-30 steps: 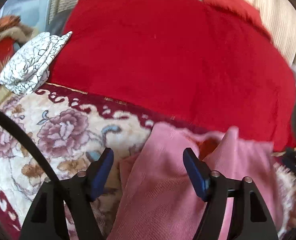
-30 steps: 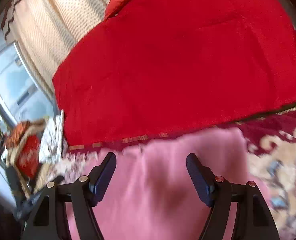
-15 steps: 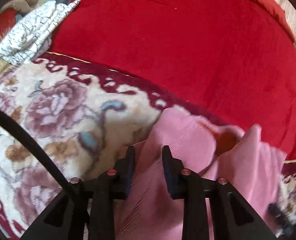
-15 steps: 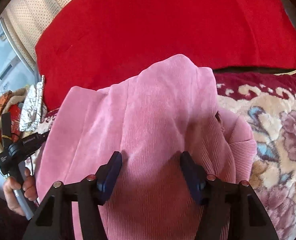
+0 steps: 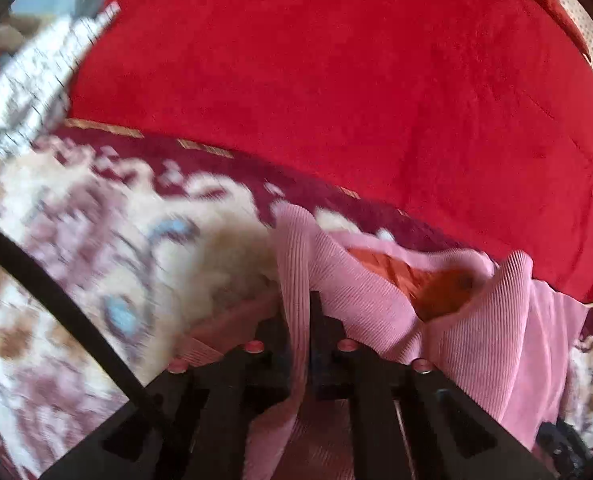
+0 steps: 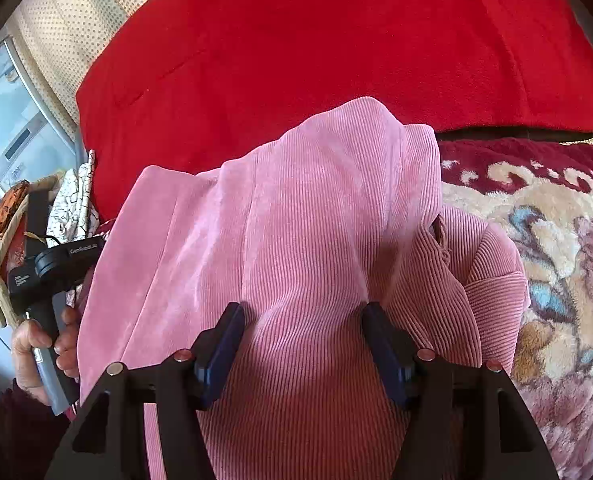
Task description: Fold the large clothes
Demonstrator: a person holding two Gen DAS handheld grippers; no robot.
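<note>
A pink corduroy garment [image 5: 476,328] with an orange lining [image 5: 428,280] lies bunched on a floral blanket [image 5: 96,240]. My left gripper [image 5: 298,312] is shut on an edge fold of the pink garment. In the right wrist view the pink garment [image 6: 296,220] is raised into a hump. My right gripper [image 6: 302,320] is open, with a bulge of the cloth pressed between its blue fingers [image 6: 220,344]. The hand holding my left gripper's handle [image 6: 52,272] shows at the left of that view.
A red blanket [image 5: 336,80] covers the surface beyond the floral blanket [image 6: 556,240]. A folded white patterned cloth [image 5: 28,80] lies at the far left, also seen in the right wrist view [image 6: 76,204]. A cream dotted cushion [image 6: 64,20] and a window [image 6: 8,120] stand behind.
My left gripper closed from wide open onto the garment's edge and lifts it. The right gripper pushed into the cloth, which rose into a hump, and stayed open.
</note>
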